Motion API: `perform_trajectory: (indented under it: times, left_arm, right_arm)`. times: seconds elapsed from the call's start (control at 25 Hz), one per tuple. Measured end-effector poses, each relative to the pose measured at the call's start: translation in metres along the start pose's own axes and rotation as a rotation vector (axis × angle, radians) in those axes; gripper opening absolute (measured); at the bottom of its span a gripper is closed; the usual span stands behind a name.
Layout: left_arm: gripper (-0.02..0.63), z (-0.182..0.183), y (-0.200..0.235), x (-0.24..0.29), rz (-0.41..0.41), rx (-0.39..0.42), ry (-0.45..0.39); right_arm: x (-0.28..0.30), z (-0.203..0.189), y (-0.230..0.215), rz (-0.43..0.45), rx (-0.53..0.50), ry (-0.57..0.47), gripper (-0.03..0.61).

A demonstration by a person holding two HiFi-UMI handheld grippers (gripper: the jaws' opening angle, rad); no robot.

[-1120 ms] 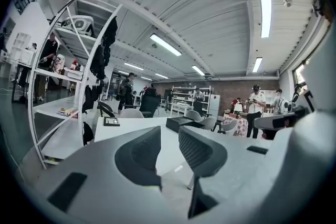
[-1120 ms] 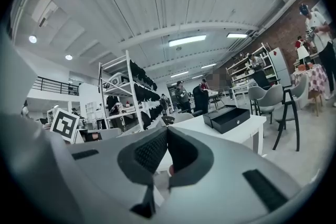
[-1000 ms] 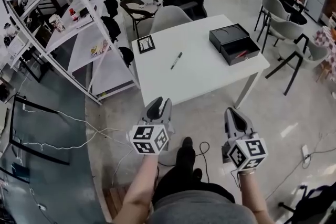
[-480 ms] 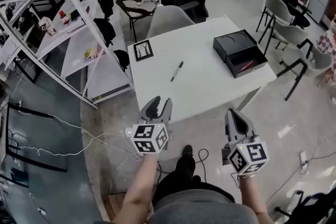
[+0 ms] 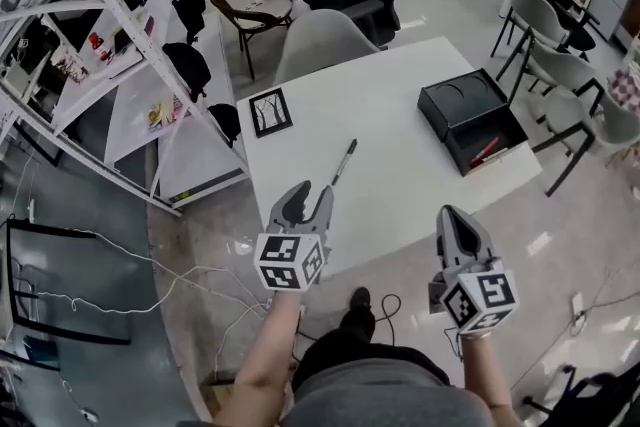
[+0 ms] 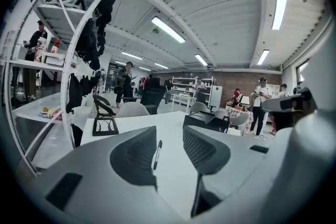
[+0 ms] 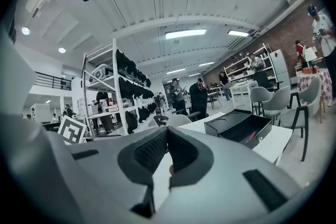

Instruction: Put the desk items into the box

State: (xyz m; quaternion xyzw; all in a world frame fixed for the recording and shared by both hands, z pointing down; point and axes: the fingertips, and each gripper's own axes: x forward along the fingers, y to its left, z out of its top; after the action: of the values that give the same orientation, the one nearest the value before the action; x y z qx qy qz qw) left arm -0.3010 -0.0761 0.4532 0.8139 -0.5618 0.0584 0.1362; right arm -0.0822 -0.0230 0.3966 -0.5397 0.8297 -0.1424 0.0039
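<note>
Two grippers hover short of the white table [image 5: 400, 185]. My left gripper [image 5: 310, 195], lower centre, has just been opening; its jaws stand spread with nothing between them. The marker pen [image 5: 343, 161] lies just above it, long axis running up-frame, so left is nearer. My right gripper [image 5: 452, 215] is pinched closed, empty. The black box [image 5: 460, 103] sits upper right.

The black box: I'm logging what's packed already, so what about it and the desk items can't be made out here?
- Black box, head view: one red item inside, too small to identify.
- Same box, right gripper view: its near wall hides most of its bottom.
- Black square frame, head view: pattern too small to read.
- Pen, head view: too small to tell if capped.
</note>
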Motion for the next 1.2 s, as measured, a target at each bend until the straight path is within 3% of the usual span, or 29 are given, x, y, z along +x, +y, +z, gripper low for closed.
perform_trajectory:
  times: [0.8, 1.2]
  left_arm:
    - [0.15, -0.034, 0.012, 0.092, -0.088, 0.055, 0.169]
    - [0.15, -0.062, 0.018, 0.132, -0.065, 0.081, 0.289]
  right_arm:
    - [0.051, 0.004, -0.03, -0.09, 0.019, 0.016, 0.003]
    - [0.066, 0.008, -0.053, -0.094, 0.039, 0.032, 0.003]
